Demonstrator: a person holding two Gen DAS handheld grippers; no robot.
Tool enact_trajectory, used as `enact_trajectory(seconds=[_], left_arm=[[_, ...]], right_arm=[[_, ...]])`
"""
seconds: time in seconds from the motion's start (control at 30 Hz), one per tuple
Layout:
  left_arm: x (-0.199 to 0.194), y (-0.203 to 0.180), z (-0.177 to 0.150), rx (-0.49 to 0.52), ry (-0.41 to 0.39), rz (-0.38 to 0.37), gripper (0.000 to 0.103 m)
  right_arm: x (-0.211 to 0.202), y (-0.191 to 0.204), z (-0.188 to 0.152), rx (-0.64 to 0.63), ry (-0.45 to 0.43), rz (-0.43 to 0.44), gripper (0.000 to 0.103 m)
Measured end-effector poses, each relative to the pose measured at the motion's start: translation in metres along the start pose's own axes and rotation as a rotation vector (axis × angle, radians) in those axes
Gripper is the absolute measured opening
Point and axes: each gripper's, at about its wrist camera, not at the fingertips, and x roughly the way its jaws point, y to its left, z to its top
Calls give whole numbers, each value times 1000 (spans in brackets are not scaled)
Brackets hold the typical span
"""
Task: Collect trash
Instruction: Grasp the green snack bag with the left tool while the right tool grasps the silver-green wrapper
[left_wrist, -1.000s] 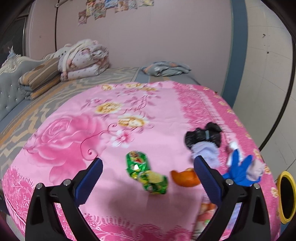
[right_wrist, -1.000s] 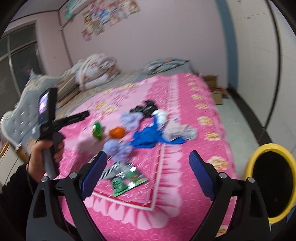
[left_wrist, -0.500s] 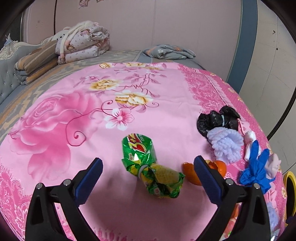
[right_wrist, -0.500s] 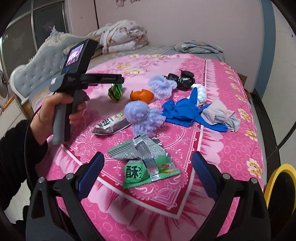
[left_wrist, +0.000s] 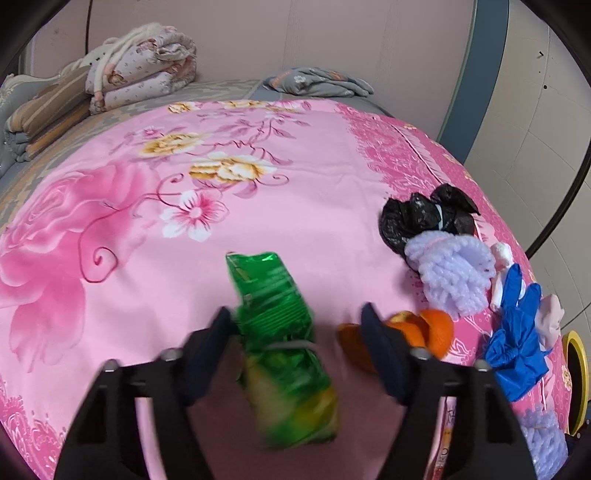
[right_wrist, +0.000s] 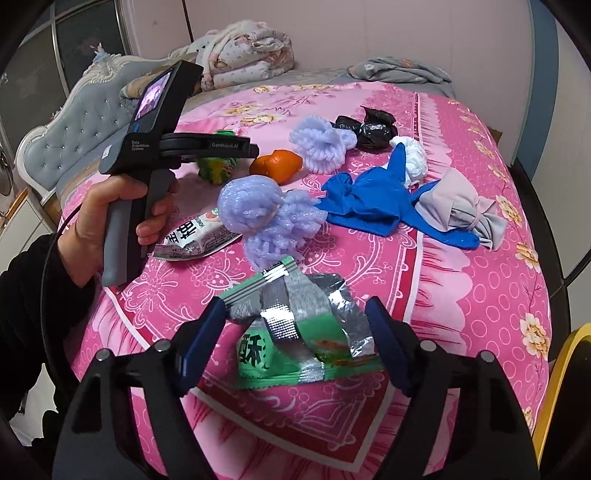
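My left gripper (left_wrist: 297, 325) is open, its fingers on either side of a crumpled green snack bag (left_wrist: 280, 332) lying on the pink bedspread; the bag is motion-blurred. My right gripper (right_wrist: 295, 328) is open around a green and silver wrapper (right_wrist: 295, 332) near the bed's front edge. Other trash lies on the bed: orange peel (left_wrist: 432, 332), a lilac foam net (left_wrist: 454, 273), a black plastic bag (left_wrist: 424, 218), a blue glove (right_wrist: 365, 203), a second lilac net (right_wrist: 262, 218), a white snack packet (right_wrist: 195, 236) and a grey cloth bundle (right_wrist: 458, 210).
A yellow-rimmed black bin (right_wrist: 565, 398) stands on the floor to the right of the bed. Folded quilts (left_wrist: 140, 77) and a grey cloth (left_wrist: 317, 81) lie at the far end. The person's hand holding the left gripper (right_wrist: 122, 210) shows at left.
Both grippers moved forward and down. The left one now straddles the green snack bag and the right one straddles the green and silver wrapper. Both gaps look narrower.
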Motion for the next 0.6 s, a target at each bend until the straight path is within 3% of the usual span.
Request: enact_trajectory(seconds=[0.03,0.07,0.17,0.5,0.6], left_arm=[[1,0,0,-3,4,-5,39],[1,1,-1,-7,8,-12,39],[1,3,-2,-17,6,-16,38],[-17,7,0,-37,-24,-18,37],[-27,7,-1,-36,-38,-11,37]], right_arm=[[0,-1,0,5,-4,5,66],[0,-1,0,8,-1,22,56],[2,2,0,-9,11,27,47],[-9,1,-3,27,-16,12,20],[-16,-5,-4,50,-23,17,19]])
